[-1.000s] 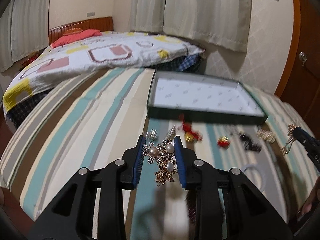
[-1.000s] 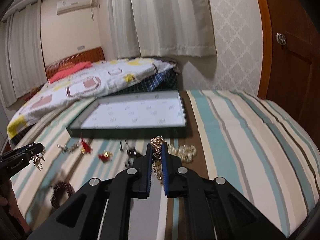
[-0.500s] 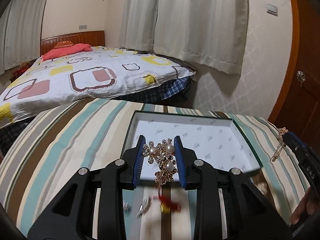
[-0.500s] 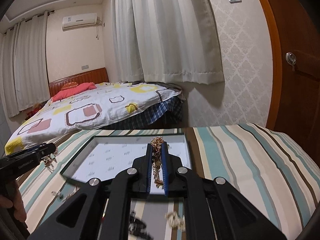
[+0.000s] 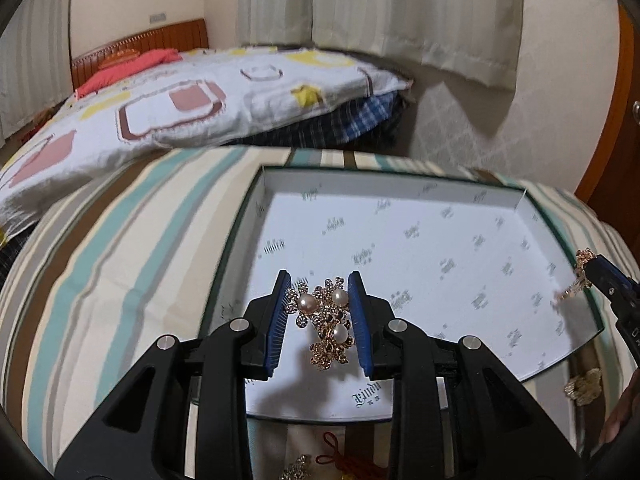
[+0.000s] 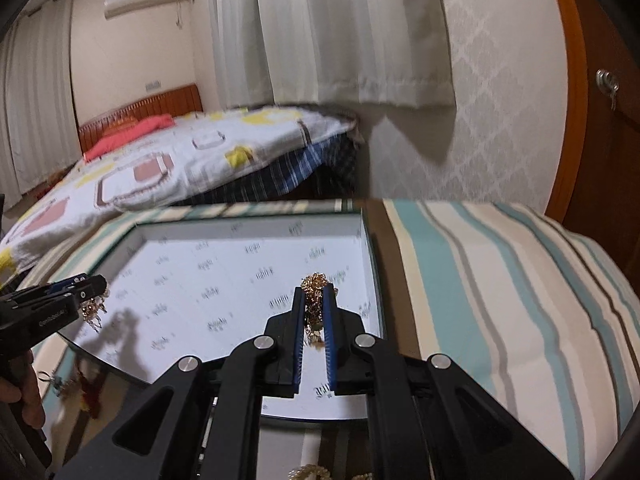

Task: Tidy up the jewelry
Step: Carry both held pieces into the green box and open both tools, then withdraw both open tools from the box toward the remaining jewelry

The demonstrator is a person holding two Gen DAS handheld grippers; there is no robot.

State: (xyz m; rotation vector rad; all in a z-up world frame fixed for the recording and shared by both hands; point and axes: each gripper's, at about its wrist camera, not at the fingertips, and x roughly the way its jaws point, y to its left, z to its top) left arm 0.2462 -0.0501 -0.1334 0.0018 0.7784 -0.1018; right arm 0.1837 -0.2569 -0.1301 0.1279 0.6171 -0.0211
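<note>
A striped bedspread point(image 5: 120, 280) carries a shallow white-lined box point(image 5: 460, 216). Over the box's near left part, the left gripper point(image 5: 320, 312) is clamped narrowly on a pearl brooch point(image 5: 324, 316). Over the box's near right part, the right gripper point(image 6: 314, 320) is pinched tight on a gold chain point(image 6: 314, 286). Red and gold trinkets point(image 5: 340, 464) lie just before the box.

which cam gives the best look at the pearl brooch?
Left wrist view. The pearl brooch sits centre frame, clamped in the left gripper over the box, pearls and gold flowers sharp. The right wrist view shows it only as a small gold dangle at the left edge, mostly hidden.
</note>
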